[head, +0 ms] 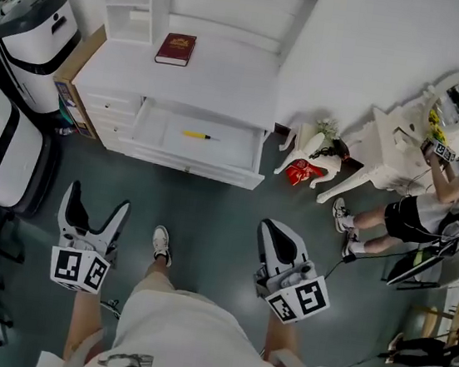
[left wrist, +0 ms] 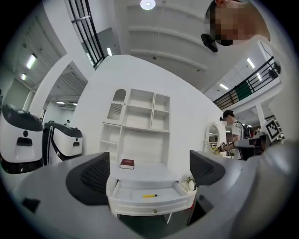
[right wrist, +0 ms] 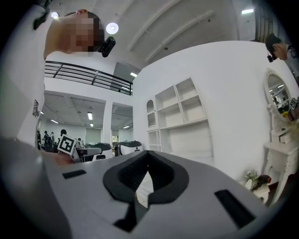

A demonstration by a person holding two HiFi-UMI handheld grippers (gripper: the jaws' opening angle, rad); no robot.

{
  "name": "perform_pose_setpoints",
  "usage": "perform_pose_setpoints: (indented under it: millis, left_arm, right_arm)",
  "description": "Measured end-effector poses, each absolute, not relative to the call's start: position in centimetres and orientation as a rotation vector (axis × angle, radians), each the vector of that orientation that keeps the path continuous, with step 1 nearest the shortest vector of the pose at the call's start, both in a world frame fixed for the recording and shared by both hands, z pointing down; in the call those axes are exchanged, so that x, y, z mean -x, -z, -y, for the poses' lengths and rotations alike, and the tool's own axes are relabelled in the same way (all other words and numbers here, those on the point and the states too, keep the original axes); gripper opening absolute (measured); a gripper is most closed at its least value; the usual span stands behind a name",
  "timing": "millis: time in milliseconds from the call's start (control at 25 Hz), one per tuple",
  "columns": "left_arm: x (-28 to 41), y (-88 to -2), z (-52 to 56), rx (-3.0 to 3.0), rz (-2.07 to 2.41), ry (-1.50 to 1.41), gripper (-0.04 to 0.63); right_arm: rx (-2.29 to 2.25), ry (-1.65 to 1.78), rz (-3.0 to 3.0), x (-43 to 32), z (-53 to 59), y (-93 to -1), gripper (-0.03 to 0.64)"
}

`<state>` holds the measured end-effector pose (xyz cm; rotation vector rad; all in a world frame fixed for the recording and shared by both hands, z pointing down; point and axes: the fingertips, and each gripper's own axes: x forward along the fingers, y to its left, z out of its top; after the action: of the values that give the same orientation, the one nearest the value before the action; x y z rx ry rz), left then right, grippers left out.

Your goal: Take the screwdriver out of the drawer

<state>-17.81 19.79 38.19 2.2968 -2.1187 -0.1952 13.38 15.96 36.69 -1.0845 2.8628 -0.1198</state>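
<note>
Yellow screwdriver (head: 196,135) is left lying in the pulled-out drawer (head: 190,163), nothing grabbed yet: left gripper (head: 97,199) is held wide open, right gripper (head: 274,226) shut empty.

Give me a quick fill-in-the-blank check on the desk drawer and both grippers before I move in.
1. The drawer of the white desk stands ____.
2. Inside it lies a ____ screwdriver.
3. Left gripper or right gripper: the one with its jaws together is the ____.

Missing words: open; yellow; right
</note>
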Motion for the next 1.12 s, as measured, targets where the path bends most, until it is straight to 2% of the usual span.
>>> perform_pose_setpoints:
  millis: [360, 680, 1120]
  left_arm:
    - [24.7, -38.0, -3.9, -2.341, 2.02, 0.137, 0.511]
    - [30.5, -42.3, 6.2, -2.362, 1.825, 0.081, 0.511]
    - [25.2, -46.0, 14.8, -2.472, 1.539, 0.028, 0.511]
  right_arm:
    - [1.127, 0.129, -2.868, -4.6, -2.0, -34.9, 0.009]
    - [1.206, 0.156, -2.879, 3.1, 7.1, -35.0, 0.009]
    - [1.478, 0.218, -2.79, -0.4, 10.6, -36.3, 0.009]
